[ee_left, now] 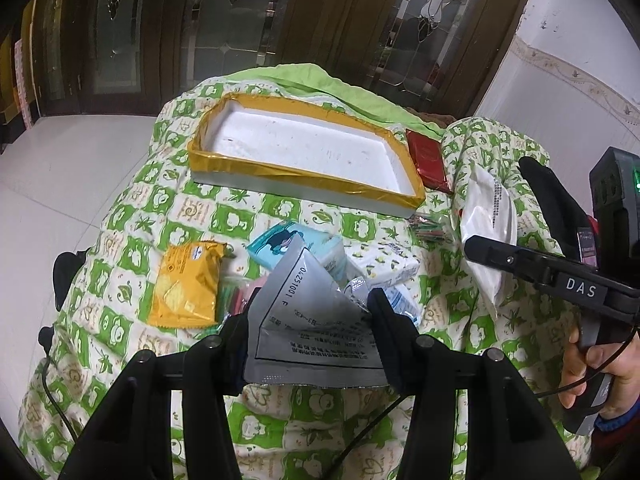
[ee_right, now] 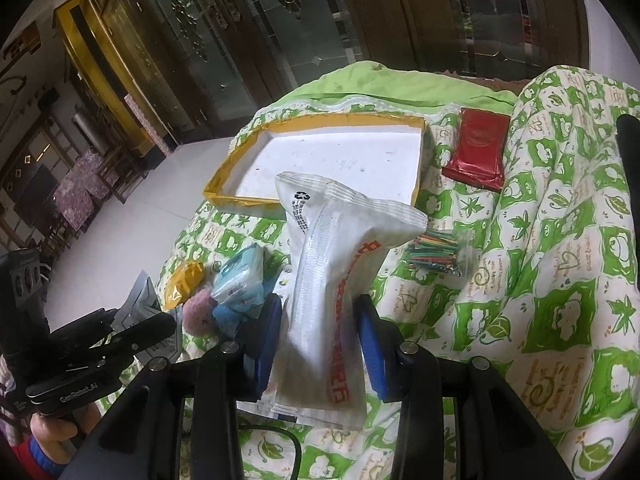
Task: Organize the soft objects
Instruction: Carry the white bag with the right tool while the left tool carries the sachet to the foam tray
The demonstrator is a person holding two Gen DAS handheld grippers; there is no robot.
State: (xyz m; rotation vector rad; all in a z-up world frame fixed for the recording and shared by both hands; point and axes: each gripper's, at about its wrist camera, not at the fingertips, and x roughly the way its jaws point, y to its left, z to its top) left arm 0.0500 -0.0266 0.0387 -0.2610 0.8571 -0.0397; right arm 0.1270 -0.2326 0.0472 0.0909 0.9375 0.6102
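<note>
Two handheld grippers each carry a soft packet above a bed covered in a green-and-white quilt point(ee_left: 280, 208). At the bottom centre of the left wrist view, the left gripper point(ee_left: 310, 312) has its fingers clamped on a silver foil pouch point(ee_left: 308, 320), printed side up and folded at its upper corner. At the bottom centre of the right wrist view, the right gripper point(ee_right: 318, 336) pinches a white plastic packet with red lettering point(ee_right: 332, 264), which flares out above the fingers and droops below them.

The likely destination, a shallow white foam tray edged in yellow tape point(ee_left: 304, 184), sits in the upper middle of both views with nothing visible in it. Still on the quilt are an orange cracker packet point(ee_left: 186, 284) at centre left, a teal tissue pack point(ee_left: 296, 248) and a white patterned tissue pack point(ee_left: 392, 264) at centre, a bag of coloured sticks point(ee_right: 436, 252) and a red packet point(ee_right: 478, 148) beside the tray's right end.

The step in hand appears to be carrying; both packets are lifted but neither is over the tray. The next move calls for reaching forward over the yellow rim and opening the fingers low, so that the limp packets land flat inside.
</note>
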